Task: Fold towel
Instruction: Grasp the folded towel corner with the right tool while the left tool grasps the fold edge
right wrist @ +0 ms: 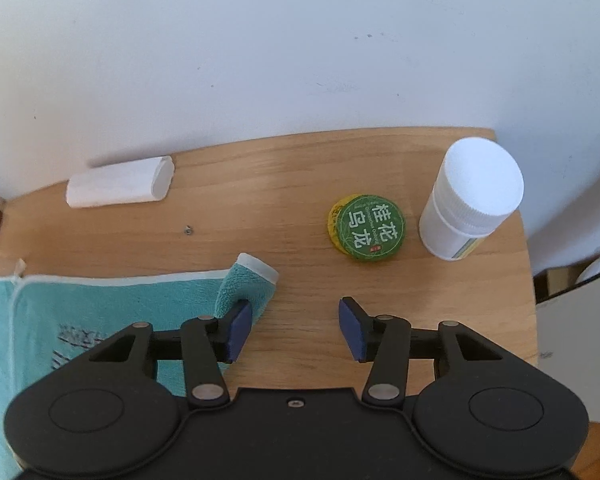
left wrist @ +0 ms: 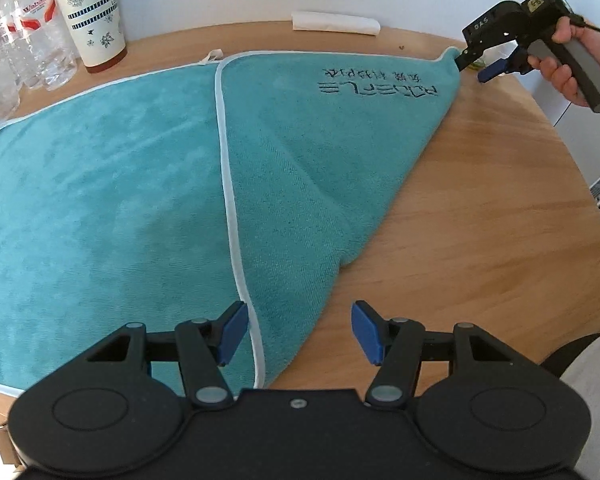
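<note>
Wooden table (right wrist: 300,168): green tin (right wrist: 366,227), white bottle (right wrist: 470,204) beyond towel (left wrist: 140,184); both fingers open.

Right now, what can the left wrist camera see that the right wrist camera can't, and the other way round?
Only the left wrist view shows the floral cup, the clear bottles and the person's hand holding the right gripper. Only the right wrist view shows the green tin and the white bottle. Both show the teal towel, the wooden table and the white roll.

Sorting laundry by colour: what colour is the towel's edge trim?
White trim on the teal towel, clearest in the left wrist view.
</note>
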The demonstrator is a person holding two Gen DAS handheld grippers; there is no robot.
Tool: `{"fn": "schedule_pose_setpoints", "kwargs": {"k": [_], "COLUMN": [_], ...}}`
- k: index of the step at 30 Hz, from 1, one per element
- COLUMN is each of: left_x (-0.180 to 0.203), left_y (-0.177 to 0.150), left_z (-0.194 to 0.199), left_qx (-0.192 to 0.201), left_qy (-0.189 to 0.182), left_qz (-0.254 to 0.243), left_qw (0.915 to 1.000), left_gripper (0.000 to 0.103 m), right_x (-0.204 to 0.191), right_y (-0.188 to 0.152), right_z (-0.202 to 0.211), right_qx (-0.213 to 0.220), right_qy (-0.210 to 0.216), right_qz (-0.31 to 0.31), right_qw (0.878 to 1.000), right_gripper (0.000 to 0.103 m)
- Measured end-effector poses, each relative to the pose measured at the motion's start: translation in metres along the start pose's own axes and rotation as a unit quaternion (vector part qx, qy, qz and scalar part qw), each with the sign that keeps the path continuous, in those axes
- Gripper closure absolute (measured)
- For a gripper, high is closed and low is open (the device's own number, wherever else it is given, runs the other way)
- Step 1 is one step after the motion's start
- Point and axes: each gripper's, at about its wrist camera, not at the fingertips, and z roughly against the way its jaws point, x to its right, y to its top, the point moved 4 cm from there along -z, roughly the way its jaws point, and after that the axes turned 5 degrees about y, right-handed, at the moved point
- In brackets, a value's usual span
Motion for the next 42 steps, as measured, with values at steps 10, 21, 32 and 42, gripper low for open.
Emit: {"fn": "schedule_pose_setpoints", "kwargs": {"k": [10, 21, 32, 42], "left_x": [-0.043, -0.024, -0.032, -0.04], "left_y": [-0.008, 0.0, -0.008, -0.006], "left_z": [0.016, -0.002, -0.011, -0.01], "left_qx": [0.007, -0.012, -0.033, -0.036], "left_qy": [0.007, -0.013, 0.001, 0.015], "left_qz": [0.087, 0.024, 0.034, 0.06], "left_qw": [0.9962, 0.9996, 0.9989, 0.9974], "left_gripper": [0.044, 0.044, 0.048, 0.076], "right_x": [0.004, 0.0, -0.006, 0.002], "right_y": [0.003, 0.001, 0.005, 0.007], "right_z": [0.002, 0.004, 0.001, 0.006], "right_qx": [0.008, 0.014, 0.014, 0.009], "right_qy": [0.053, 0.084, 0.078, 0.079], "right_qz": [-0.049, -0.074, -0.06, -0.069], "right_qw": [0.997, 0.994, 0.995, 0.994], "right_gripper": [0.049, 0.049, 0.05, 0.083]}}
